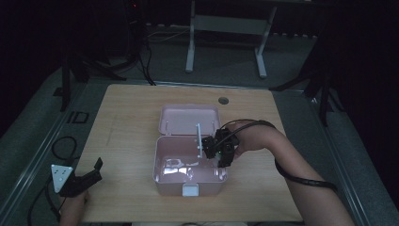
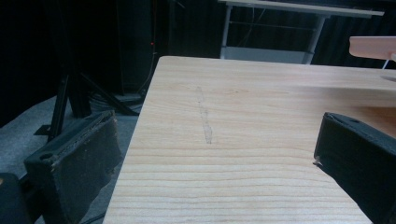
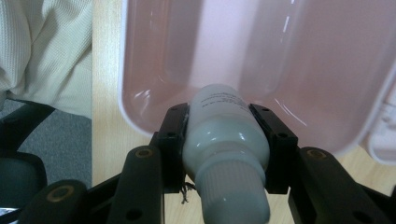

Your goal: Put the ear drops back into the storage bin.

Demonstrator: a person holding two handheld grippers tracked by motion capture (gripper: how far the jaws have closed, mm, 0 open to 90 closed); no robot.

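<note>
An open pink plastic box (image 1: 158,162) stands mid-table, its lid (image 1: 188,120) laid back behind it and a white latch (image 1: 190,190) at its front. My right gripper (image 1: 220,149) hovers at the box's right rim, tilted down toward the inside. In the right gripper view it (image 3: 226,122) is shut on a white bottle (image 3: 223,140), cap end nearest the camera, over the pink box interior (image 3: 261,56). My left gripper (image 1: 97,170) rests at the table's front left corner, far from the box. Its jaws (image 2: 205,154) stand wide open over bare wood.
The wooden table (image 1: 127,122) has a round cable hole (image 1: 223,100) near its far edge. White legs of another table (image 1: 190,47) and black stands (image 1: 66,80) are on the floor beyond. Cables (image 1: 63,146) lie at the left. A person's cream garment (image 3: 42,51) is near the front edge.
</note>
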